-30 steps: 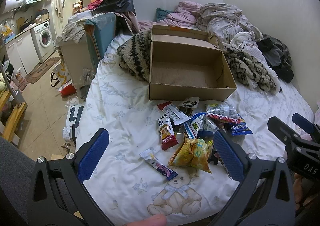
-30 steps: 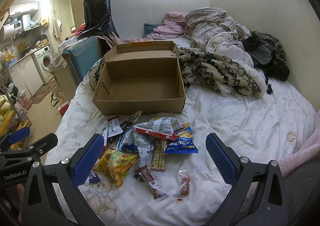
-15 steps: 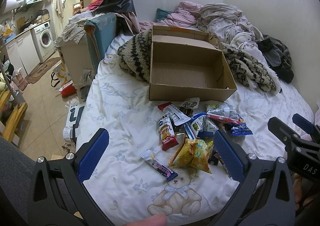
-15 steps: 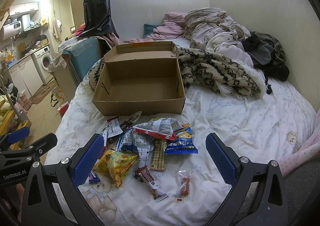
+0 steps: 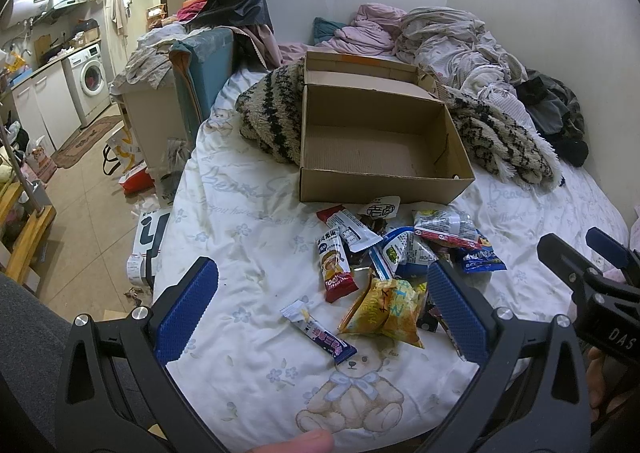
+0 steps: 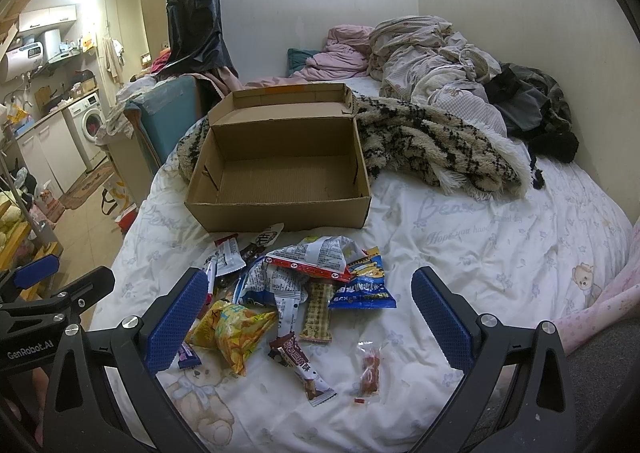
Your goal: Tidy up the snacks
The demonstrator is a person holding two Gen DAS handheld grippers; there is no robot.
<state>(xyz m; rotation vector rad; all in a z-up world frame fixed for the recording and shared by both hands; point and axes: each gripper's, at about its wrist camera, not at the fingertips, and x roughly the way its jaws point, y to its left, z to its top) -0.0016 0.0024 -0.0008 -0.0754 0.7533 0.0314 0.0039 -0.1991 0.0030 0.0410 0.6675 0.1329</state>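
An open, empty cardboard box (image 5: 384,141) (image 6: 280,173) sits on the white bed sheet. In front of it lies a pile of snack packets: a yellow chip bag (image 5: 384,309) (image 6: 232,327), a red bar (image 5: 334,265), a purple bar (image 5: 320,333), a blue packet (image 6: 362,285), a brown bar (image 6: 302,365) and a small clear packet of red sweets (image 6: 370,371). My left gripper (image 5: 320,309) is open and empty, held above the near edge of the pile. My right gripper (image 6: 308,317) is open and empty above the pile.
A striped fuzzy blanket (image 6: 432,149) and heaped bedding (image 5: 452,41) lie behind the box. The bed's left edge drops to a floor with bags and clutter (image 5: 132,181). A washing machine (image 5: 90,77) stands far left. The wall borders the bed at right.
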